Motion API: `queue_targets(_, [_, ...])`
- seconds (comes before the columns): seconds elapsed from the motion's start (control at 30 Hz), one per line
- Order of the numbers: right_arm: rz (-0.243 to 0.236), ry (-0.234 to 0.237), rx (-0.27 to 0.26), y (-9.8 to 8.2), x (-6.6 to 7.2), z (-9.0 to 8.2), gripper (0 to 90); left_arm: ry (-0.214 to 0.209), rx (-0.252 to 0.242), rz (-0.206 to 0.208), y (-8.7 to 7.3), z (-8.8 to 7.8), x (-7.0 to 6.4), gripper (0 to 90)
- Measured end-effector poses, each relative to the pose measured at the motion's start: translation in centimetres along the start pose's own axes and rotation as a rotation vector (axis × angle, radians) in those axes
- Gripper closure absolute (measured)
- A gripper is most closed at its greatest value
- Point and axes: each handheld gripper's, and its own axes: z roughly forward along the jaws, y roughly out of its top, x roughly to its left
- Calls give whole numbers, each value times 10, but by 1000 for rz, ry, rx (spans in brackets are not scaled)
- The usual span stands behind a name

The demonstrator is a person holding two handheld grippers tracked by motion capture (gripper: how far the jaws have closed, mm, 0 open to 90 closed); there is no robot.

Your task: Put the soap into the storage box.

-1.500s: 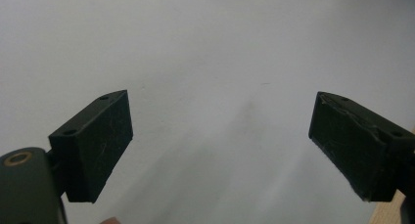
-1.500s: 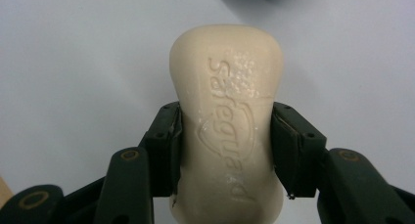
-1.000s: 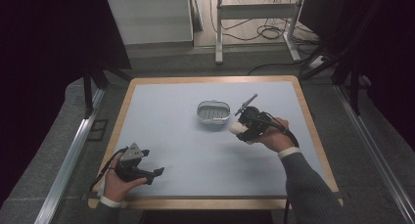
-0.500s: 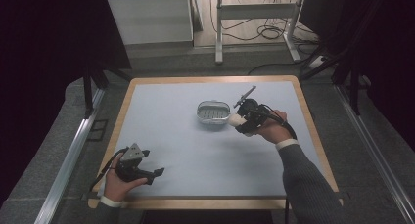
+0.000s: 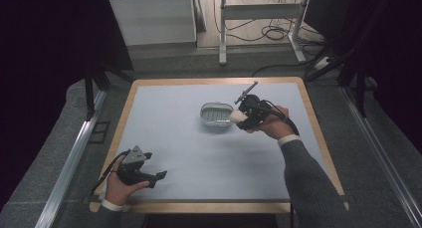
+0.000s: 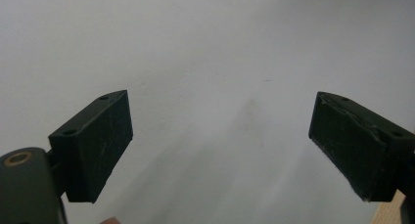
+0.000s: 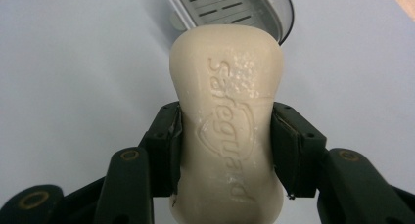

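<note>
Left gripper [image 5: 160, 175] is rested at the near left of the mat [image 5: 199, 158], jaws apart, nothing between. Right gripper [image 5: 237, 117], clamped on the soap [image 7: 227, 121], has been carried closer to the dish [image 5: 215, 113] since a second ago; placement is judged imminent. Beyond the table: grey floor, cables, a stand.

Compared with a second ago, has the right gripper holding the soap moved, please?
Yes. The right gripper, shut on the bar of soap, has shifted up the high view, toward the soap dish; the soap now sits against its right rim.
</note>
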Motion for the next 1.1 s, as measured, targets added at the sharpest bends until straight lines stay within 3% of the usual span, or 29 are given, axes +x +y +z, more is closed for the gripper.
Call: queue_targets(1.1, [-25,29,25,19,-14,31,494,-6,5,5,0,1,-1,96])
